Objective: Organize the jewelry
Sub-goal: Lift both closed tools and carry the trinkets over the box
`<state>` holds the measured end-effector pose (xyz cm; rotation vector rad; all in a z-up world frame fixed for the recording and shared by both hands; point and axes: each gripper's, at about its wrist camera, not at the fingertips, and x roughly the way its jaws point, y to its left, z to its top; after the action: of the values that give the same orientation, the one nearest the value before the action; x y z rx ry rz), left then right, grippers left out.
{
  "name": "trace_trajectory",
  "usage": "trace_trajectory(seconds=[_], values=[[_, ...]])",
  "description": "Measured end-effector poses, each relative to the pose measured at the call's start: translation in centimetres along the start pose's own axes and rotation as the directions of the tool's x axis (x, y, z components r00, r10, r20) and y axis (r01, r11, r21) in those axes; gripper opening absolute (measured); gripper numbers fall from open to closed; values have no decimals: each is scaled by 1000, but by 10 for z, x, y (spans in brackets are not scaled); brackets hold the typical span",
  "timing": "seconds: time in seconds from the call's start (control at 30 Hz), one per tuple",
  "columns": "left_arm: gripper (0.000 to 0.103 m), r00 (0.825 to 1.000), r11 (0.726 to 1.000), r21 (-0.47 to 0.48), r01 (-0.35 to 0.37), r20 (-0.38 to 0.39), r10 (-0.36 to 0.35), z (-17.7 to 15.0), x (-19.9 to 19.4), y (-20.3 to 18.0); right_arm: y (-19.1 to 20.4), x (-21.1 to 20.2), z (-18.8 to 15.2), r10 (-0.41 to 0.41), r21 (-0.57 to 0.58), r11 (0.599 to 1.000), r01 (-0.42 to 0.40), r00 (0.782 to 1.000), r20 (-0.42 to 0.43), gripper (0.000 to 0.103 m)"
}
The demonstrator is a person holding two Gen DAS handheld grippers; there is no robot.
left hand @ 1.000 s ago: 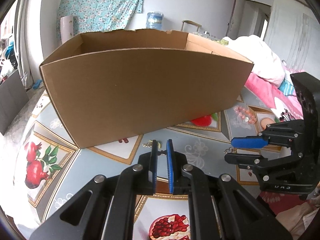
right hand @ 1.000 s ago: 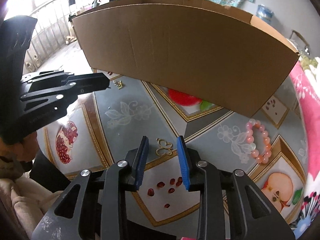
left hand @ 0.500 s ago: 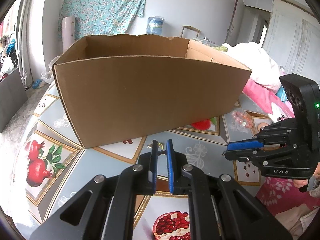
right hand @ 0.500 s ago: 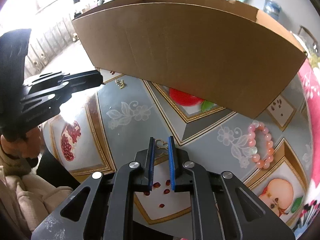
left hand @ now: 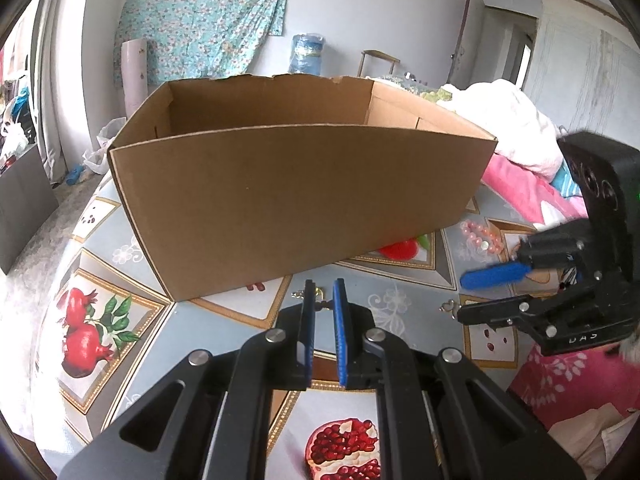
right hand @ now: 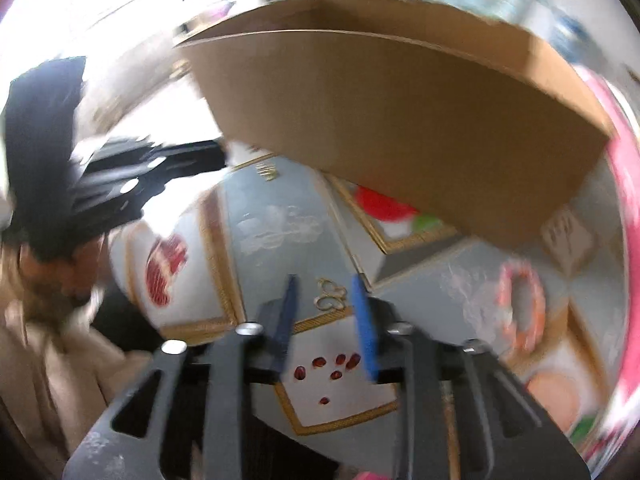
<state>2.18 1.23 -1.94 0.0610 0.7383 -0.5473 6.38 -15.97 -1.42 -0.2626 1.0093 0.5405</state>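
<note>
My left gripper hovers low over the tablecloth, jaws shut with only a slit and nothing in them. A small gold earring lies just past its tips, in front of the open cardboard box. My right gripper is blurred and its jaws are opening. A second gold earring lies on the cloth between its blue pads, untouched. From the left wrist view the right gripper stands at the right with that earring by its lower finger. A pink bead bracelet lies to the right.
The box fills the far half of the fruit-printed tablecloth. Pink bedding and a white bundle sit to the right. The left gripper and a hand with a beige sleeve are at the left of the right wrist view.
The right gripper closed its jaws over the gold earring half a second ago and has spread them again; the earring still lies on the cloth. It lifted a little and rolled. The left gripper stayed still.
</note>
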Motion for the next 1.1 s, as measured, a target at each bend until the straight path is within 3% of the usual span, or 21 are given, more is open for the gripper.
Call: trace_trajectory(seconds=[0.17,0.43,0.7,1.1], values=[[8,1000,1000,2,-19,2,19,1,0,-2,-6,18,9,36,-170,984,-53,994,-102,33],[8,999,999,-10,-39,0,39,3,2,3,-8,24,10,51,-242,966,-92,984,-169,23],[8,1000,1000,-7,-29,-5,29,2,3,3,-9,32,20,55,-252,961,-112,974,-220,16],[8,1000,1000,-17,-15,26,15,1,-7,8,10,21,15,-4,-166,986,-23,988,-156,13]])
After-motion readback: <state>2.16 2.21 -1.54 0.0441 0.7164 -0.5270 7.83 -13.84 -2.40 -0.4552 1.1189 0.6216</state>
